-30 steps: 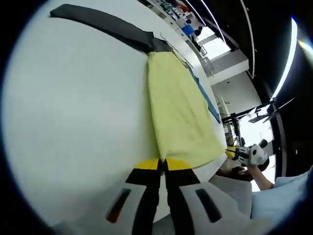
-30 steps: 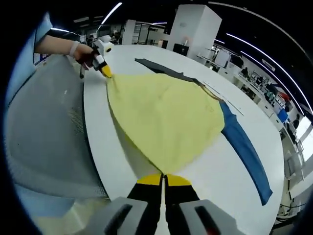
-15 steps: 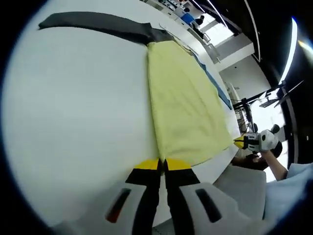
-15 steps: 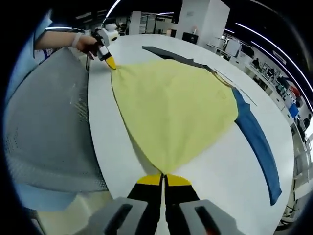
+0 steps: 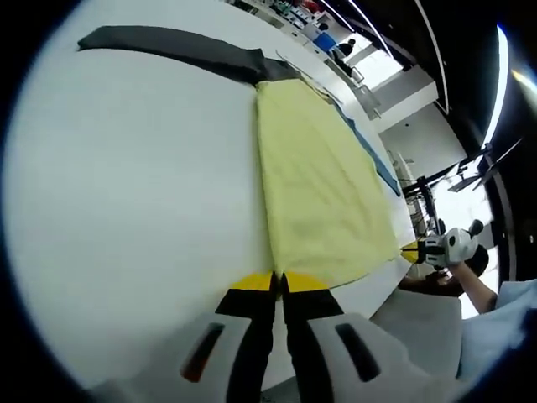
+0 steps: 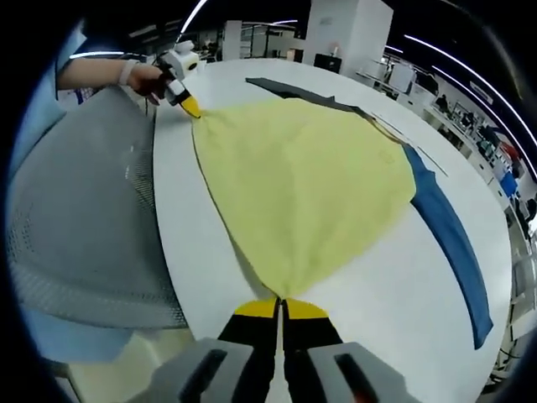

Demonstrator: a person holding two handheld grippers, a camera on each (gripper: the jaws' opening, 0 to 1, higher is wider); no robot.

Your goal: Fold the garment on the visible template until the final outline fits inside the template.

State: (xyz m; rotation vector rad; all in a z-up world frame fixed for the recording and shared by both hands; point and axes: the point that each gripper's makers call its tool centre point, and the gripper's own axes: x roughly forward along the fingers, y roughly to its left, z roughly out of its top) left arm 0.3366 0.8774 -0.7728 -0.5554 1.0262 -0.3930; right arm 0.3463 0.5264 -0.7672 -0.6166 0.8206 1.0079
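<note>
White table [image 5: 126,193], wide and round-edged, set in a large workshop hall with strip lights overhead; it serves as the folding surface and carries everything listed. Yellow garment [image 6: 306,180]: spread flat across the centre of the right gripper view and the centre-right of the left gripper view, its two near corners pulled apart so the front edge lies taut along the table's near edge, probably to square it before a fold. Blue strip [image 6: 449,231]: runs down the right of the right gripper view, partly under the cloth; dark grey strip [image 5: 180,49] crosses the upper left of the left gripper view, its end meeting the cloth's far corner; together they appear to mark the template. Left gripper [image 5: 278,281]: yellow-tipped jaws closed on one near corner, lower centre. Right gripper [image 6: 281,304]: jaws likewise pinched on the other near corner, lower centre.
</note>
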